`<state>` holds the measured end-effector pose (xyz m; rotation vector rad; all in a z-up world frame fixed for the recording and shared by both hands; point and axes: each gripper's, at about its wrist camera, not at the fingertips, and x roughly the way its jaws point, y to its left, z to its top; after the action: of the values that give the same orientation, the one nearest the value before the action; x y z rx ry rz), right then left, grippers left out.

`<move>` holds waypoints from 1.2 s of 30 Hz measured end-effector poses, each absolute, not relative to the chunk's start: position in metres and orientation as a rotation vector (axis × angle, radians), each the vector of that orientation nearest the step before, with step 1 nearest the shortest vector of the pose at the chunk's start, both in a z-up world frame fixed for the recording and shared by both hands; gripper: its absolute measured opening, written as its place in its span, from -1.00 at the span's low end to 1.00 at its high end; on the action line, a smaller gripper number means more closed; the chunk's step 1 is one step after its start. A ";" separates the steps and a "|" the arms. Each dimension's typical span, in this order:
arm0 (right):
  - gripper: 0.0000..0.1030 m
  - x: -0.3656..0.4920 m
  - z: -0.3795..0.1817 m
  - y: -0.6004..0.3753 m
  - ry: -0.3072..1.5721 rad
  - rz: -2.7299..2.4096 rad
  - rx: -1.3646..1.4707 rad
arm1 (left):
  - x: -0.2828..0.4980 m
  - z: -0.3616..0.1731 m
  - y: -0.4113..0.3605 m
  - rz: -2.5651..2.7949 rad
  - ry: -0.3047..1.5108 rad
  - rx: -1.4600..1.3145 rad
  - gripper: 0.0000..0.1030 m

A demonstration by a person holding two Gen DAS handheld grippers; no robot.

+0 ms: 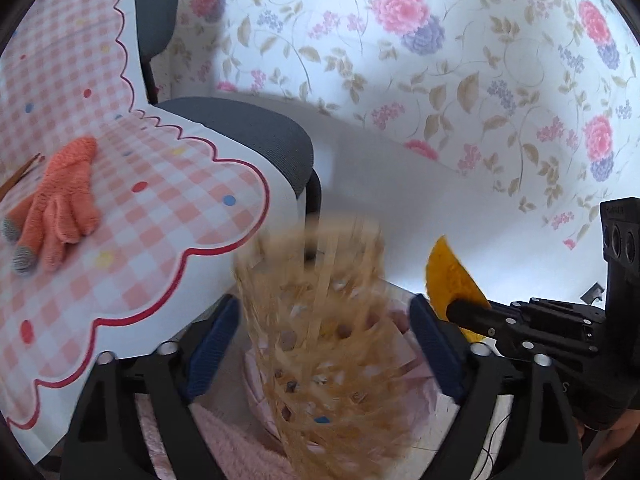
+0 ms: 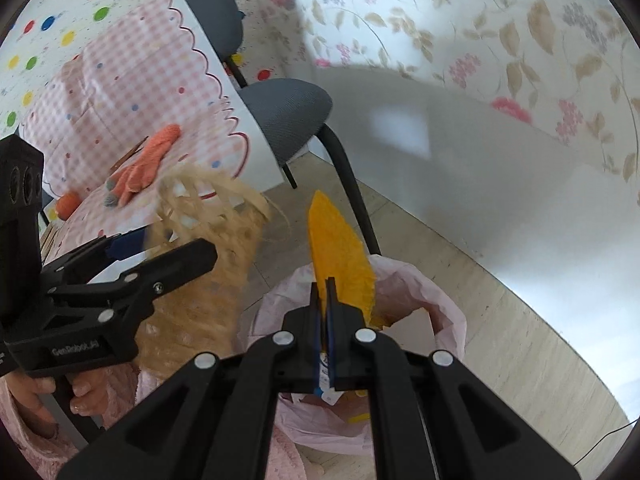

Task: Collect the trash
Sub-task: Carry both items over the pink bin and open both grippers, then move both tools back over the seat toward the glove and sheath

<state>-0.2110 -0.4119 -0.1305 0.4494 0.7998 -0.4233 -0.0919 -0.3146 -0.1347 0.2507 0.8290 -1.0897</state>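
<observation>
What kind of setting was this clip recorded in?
Probably a room in a home: a floral-papered wall, a table under a pink checked cloth with an orange glove on it, a grey chair, and a pink-lined bin on a tiled floor.

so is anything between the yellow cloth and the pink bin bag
Nothing visible. The right tongs hold the yellow cloth right above the pink bag, whose mouth is open. The straw basket between the left tongs is off to the side.
</observation>
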 end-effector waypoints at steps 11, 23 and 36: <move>-0.27 -0.221 -0.095 -0.415 0.701 -0.475 0.421 | -0.080 -0.107 -0.280 -0.982 0.760 0.241 0.72; -0.27 -0.171 -0.041 -0.370 0.593 -0.317 0.316 | -0.043 -0.062 -0.176 -0.756 0.699 0.149 0.72; -0.24 -0.057 -0.039 -0.296 0.647 -0.088 0.177 | 0.017 -0.060 -0.077 -0.512 0.710 0.072 0.72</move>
<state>-0.0574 -0.2957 -0.0386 0.1771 0.6466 -0.0879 0.0166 -0.0770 -0.0601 0.0724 0.7103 -0.5116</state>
